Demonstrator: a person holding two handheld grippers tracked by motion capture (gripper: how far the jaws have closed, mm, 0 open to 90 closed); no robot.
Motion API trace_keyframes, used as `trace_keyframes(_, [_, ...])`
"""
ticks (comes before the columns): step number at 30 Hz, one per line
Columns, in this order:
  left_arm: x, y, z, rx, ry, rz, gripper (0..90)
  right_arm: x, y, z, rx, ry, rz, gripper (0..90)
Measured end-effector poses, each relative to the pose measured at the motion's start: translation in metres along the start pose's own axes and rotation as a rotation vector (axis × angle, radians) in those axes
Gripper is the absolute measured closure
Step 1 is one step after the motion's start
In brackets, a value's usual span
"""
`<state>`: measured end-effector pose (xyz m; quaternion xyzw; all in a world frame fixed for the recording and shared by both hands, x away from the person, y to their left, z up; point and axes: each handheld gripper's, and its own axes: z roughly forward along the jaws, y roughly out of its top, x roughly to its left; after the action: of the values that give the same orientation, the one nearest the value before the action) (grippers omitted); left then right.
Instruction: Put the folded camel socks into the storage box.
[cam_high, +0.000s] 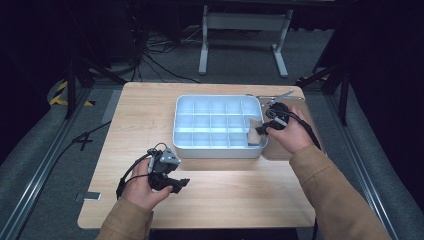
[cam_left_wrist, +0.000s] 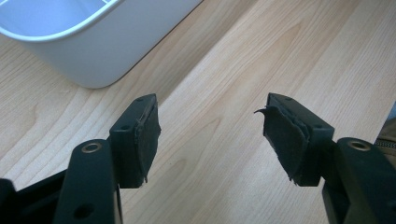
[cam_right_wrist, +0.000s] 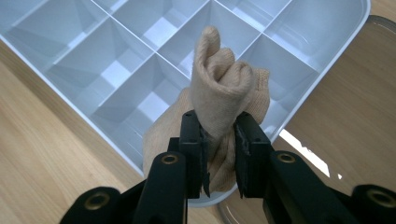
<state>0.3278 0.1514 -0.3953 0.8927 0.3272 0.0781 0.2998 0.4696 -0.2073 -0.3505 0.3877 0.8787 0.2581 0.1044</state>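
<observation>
A white divided tray (cam_high: 182, 140) sits mid-table, seen again as the tray (cam_right_wrist: 327, 65) in the right gripper view. My right gripper (cam_right_wrist: 219, 135) is shut on a rolled beige sock (cam_right_wrist: 219, 84), holding it over the tray's near right corner compartment. From above, the sock (cam_high: 255, 134) hangs at the tray's right end under the right gripper (cam_high: 270, 126). The left gripper (cam_high: 181, 184) rests low over the bare wood in front of the tray. Its jaws stand wide apart around nothing in the left gripper view, where the gripper (cam_left_wrist: 210, 135) points past the tray's corner (cam_left_wrist: 93, 51).
A clear round lid or plate (cam_high: 280, 150) lies on the table just right of the tray, under my right hand. The wooden table (cam_high: 225, 200) has free room along its front and left. Cables and a metal stand are on the floor beyond.
</observation>
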Motion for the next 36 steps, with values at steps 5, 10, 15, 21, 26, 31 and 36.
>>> trace_keyframes(5, [0.000, 0.000, 0.000, 0.002, -0.004, -0.005, 36.9, -0.001, 0.001, 0.007, 0.033, -0.039, -0.032, 75.5])
trace_keyframes(10, [0.000, 0.000, 0.000, 0.002, -0.004, -0.006, 36.9, 0.003, 0.001, 0.017, 0.076, -0.072, -0.069, 75.3])
trace_keyframes(15, [0.000, 0.000, 0.000, 0.004, -0.005, -0.007, 36.9, 0.007, 0.001, 0.026, 0.113, -0.083, -0.092, 75.1])
trace_keyframes(21, [0.000, -0.001, 0.001, -0.002, -0.005, -0.005, 36.8, 0.010, 0.000, 0.037, 0.157, -0.072, -0.093, 74.9])
trace_keyframes(26, [0.000, -0.001, 0.001, 0.007, -0.007, 0.001, 36.7, 0.011, -0.002, 0.043, 0.177, -0.059, -0.074, 74.9])
trace_keyframes(31, [0.000, -0.001, 0.001, 0.008, -0.006, 0.000, 36.7, 0.013, -0.003, 0.051, 0.213, -0.060, -0.068, 74.9])
trace_keyframes(36, [0.000, 0.001, 0.003, 0.012, -0.009, 0.000, 36.6, 0.012, -0.005, 0.062, 0.260, -0.060, -0.053, 74.9])
